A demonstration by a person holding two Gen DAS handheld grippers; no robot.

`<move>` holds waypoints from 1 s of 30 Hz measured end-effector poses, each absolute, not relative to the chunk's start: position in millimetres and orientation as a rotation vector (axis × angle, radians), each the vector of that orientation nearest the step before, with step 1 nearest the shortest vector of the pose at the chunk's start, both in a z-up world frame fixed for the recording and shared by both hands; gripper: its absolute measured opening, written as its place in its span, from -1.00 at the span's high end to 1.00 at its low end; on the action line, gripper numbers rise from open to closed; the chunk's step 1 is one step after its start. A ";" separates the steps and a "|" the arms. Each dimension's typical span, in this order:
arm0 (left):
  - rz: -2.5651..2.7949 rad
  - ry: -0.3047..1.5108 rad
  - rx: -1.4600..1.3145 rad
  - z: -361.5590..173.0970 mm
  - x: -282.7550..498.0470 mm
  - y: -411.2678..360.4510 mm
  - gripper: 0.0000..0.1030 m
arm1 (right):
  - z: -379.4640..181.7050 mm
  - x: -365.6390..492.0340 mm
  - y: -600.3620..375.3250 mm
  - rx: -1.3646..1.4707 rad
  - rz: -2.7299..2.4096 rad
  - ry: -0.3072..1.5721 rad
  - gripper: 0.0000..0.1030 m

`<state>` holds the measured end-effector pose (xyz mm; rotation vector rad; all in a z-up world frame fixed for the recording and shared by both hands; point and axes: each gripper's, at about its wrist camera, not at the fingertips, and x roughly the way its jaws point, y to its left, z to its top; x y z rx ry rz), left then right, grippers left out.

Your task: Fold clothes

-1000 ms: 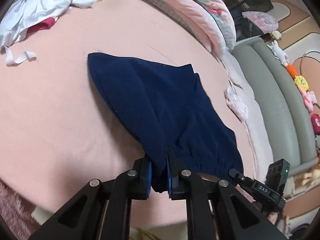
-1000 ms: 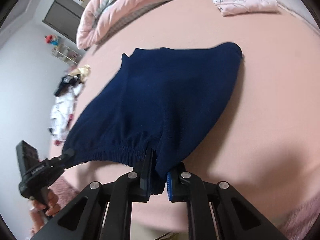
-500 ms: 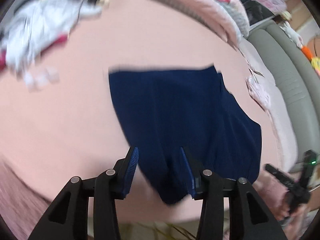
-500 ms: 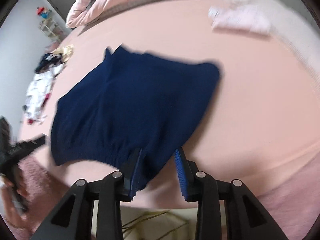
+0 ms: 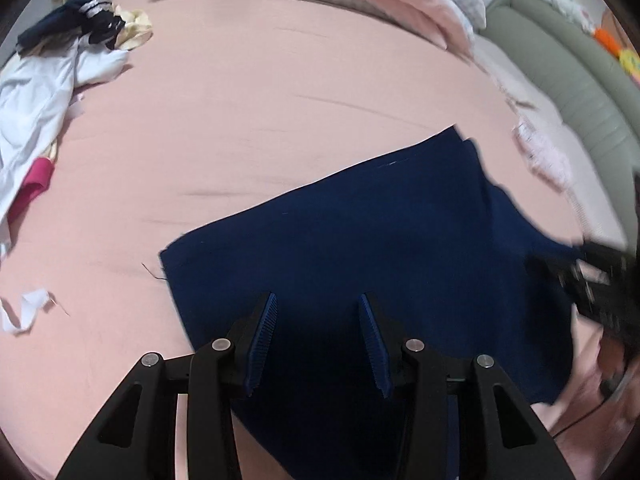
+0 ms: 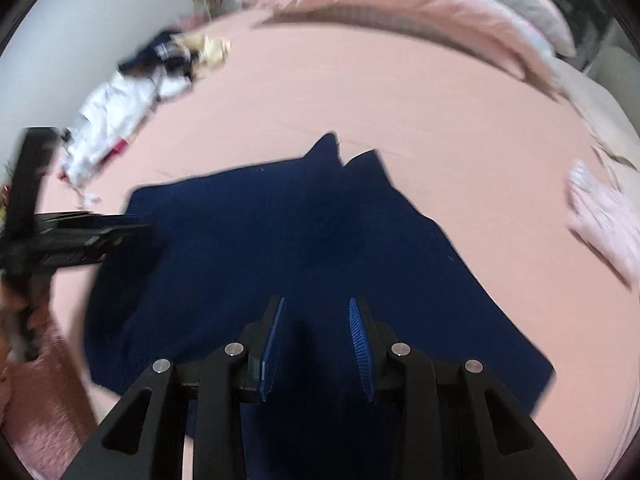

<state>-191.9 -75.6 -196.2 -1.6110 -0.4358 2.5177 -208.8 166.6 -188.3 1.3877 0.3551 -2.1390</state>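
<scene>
Navy knit garment (image 5: 360, 240) flat on smooth pink sheet (image 5: 240, 120), both ribbed-padded tongs (image 5: 316, 320) (image 6: 316, 320) spread, empty.

text: none you can read | left wrist view: no labels, brands or numbers | right wrist view: blurred, nothing legible

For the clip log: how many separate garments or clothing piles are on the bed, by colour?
Navy: 1, the navy shorts spread flat under both open grippers.
White and mixed: 1, the clothes heap at the far left.
Pale pink: 1, the pink garment near the right edge.
Total: 3
</scene>
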 end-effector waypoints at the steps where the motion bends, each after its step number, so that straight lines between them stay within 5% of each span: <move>1: 2.519 -0.443 -1.612 -198.9 -193.8 -78.5 0.23 | -196.8 -217.6 162.0 1.402 -2.134 0.359 0.39; 10: 2.524 -0.526 -1.605 -218.6 -211.1 -104.0 0.24 | -228.0 -276.9 140.9 1.418 -2.177 0.300 0.39; 16: 2.705 -0.072 -1.625 -215.7 -213.8 -76.7 0.22 | -227.6 -305.1 129.6 1.385 -2.179 0.293 0.39; 20: 2.725 -0.210 -1.613 -210.2 -209.2 -81.5 0.21 | -208.8 -306.5 143.1 1.429 -2.182 0.208 0.39; 25: 2.633 -0.201 -1.398 -182.3 -187.4 -32.2 0.21 | -168.5 -262.1 230.7 1.419 -2.220 -0.076 0.38; 30: 2.341 -0.061 -1.359 -185.1 -169.0 64.3 0.21 | -178.3 -208.1 299.9 1.542 -2.282 -0.059 0.38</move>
